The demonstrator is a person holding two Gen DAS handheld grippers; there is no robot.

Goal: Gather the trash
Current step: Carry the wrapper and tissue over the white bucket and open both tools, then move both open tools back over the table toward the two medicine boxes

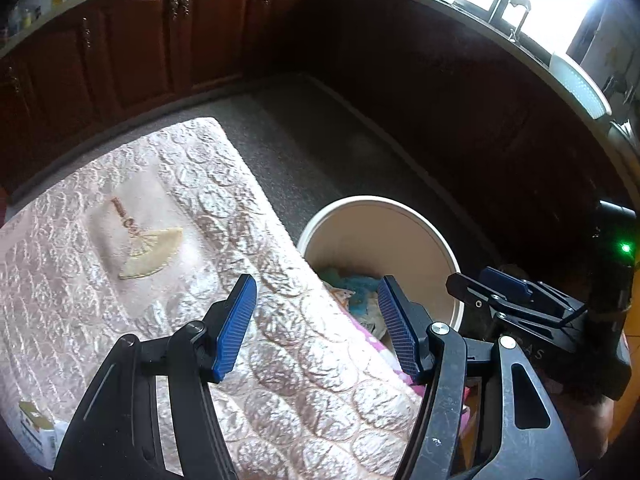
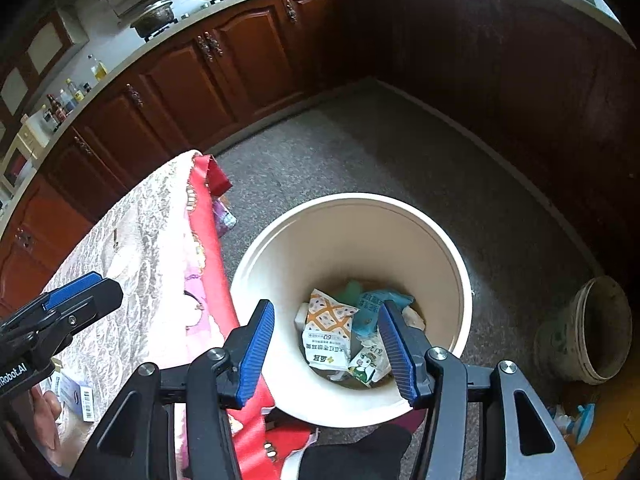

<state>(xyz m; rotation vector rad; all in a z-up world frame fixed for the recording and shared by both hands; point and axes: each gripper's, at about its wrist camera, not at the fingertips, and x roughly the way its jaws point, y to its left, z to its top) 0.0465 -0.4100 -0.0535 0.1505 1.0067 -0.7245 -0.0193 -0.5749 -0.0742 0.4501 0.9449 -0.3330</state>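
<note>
right gripper (image 2: 326,350), jaws apart and empty, poised above the cream trash bin (image 2: 460,276) standing on the speckled floor (image 2: 400,152); cartons and wrappers (image 2: 328,332) lie at the bin's bottom. left gripper (image 1: 316,324), jaws likewise apart with nothing between them, over the edge of the quilted table cover (image 1: 160,208), beside the bin.
</note>
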